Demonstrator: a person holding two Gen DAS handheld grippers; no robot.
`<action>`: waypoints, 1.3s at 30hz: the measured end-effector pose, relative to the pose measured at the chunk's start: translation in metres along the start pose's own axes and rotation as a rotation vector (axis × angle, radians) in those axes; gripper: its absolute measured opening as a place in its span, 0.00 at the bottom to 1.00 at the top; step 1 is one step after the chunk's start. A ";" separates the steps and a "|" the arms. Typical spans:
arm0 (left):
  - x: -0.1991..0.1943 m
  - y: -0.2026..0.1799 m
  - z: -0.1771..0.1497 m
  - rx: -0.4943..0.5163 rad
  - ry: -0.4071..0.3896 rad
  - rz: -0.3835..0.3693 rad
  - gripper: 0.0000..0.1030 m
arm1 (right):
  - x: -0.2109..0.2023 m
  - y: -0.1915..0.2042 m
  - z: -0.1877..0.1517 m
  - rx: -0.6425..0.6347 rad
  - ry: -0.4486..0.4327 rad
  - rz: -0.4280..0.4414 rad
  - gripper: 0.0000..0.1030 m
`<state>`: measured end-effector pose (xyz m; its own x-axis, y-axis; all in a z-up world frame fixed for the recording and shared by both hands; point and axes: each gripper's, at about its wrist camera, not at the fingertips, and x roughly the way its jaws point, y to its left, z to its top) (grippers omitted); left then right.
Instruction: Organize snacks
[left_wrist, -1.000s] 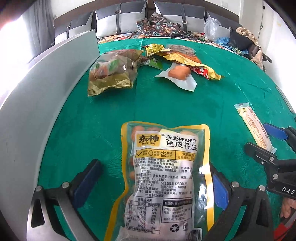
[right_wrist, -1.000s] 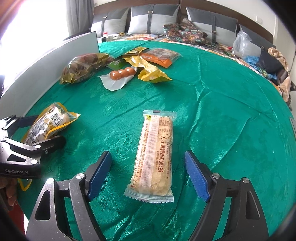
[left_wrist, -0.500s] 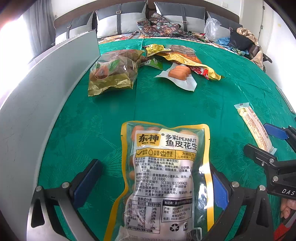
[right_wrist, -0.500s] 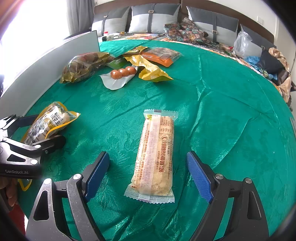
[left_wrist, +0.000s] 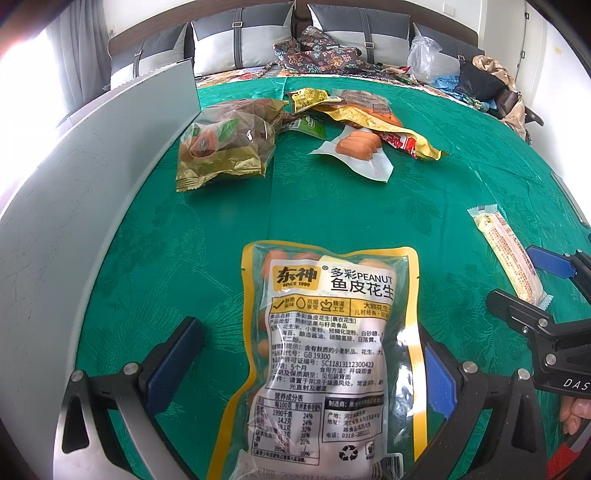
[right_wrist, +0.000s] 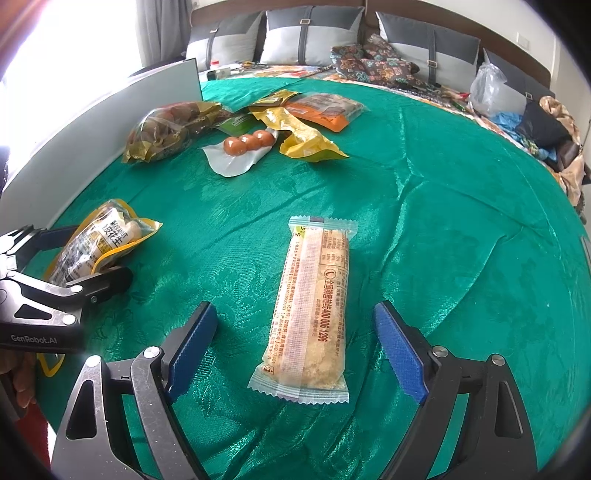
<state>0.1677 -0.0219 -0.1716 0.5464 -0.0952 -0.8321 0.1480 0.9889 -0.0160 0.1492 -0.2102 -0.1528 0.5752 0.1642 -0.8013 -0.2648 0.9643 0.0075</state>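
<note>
The left gripper (left_wrist: 306, 365) sits low over the green cloth with its jaws spread wide, the blue-padded fingers (left_wrist: 173, 363) standing well apart on either side. In the right wrist view it shows at the left edge (right_wrist: 79, 258), and fingertips of the person's left hand (right_wrist: 18, 380) curl beneath its black body. The right gripper (right_wrist: 295, 341) is likewise spread wide, blue pads (right_wrist: 400, 352) angled outward and low. From the left wrist view it enters at the right edge (left_wrist: 532, 280), with the person's right hand (left_wrist: 574, 415) gripping it from below.
</note>
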 end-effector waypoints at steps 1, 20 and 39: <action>0.000 0.000 0.000 0.000 0.000 0.000 1.00 | 0.000 0.000 0.000 0.000 0.000 0.000 0.86; 0.003 0.016 0.029 0.062 0.271 -0.107 0.92 | 0.010 0.001 0.027 0.016 0.238 0.002 0.87; -0.158 0.168 0.039 -0.376 -0.057 -0.278 0.58 | -0.081 0.066 0.131 0.274 0.072 0.432 0.30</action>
<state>0.1382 0.1547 -0.0210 0.5741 -0.3580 -0.7364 -0.0080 0.8969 -0.4422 0.1859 -0.1324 -0.0089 0.4005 0.5539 -0.7299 -0.2484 0.8324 0.4954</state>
